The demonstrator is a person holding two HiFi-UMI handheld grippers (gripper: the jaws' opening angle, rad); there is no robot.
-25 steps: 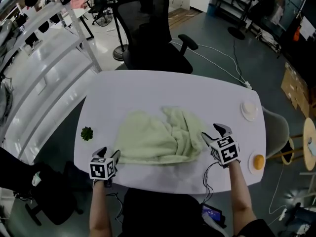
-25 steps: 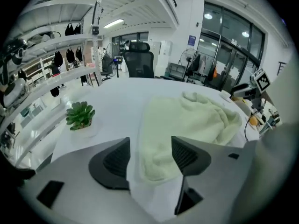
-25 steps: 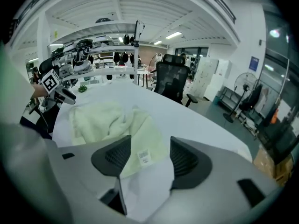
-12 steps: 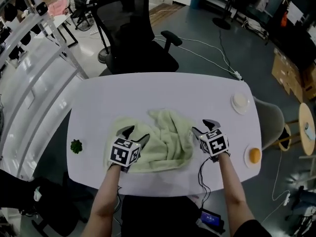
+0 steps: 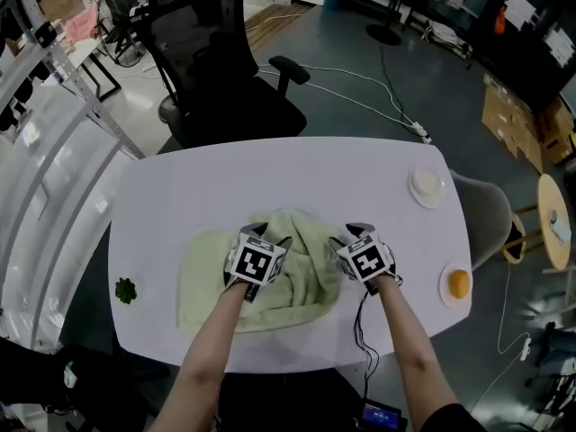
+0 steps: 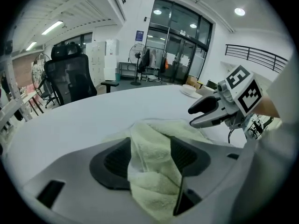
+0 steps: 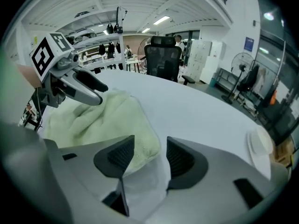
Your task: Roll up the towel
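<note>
A pale green towel (image 5: 207, 273) lies rumpled on the white table (image 5: 270, 169). My left gripper (image 5: 270, 234) is over the towel's middle. In the left gripper view a raised fold of towel (image 6: 152, 181) fills the gap between its pads; its jaws have just been closing, and the left gripper (image 6: 150, 154) is shut on that fold. My right gripper (image 5: 347, 234) is at the towel's right edge. Its jaws have also been closing, but the right gripper (image 7: 150, 155) stands open: the towel's edge (image 7: 93, 120) only reaches the left pad and bare table shows in the gap.
A black office chair (image 5: 216, 70) stands behind the table. A white dish (image 5: 426, 184) sits at the far right, an orange on a plate (image 5: 459, 283) at the near right, and a small green thing (image 5: 125, 289) at the near left. Cables run across the floor.
My left gripper has moved right, from the towel's near-left corner to its middle. The right gripper has come in and down to the towel's right edge. The towel is more bunched.
</note>
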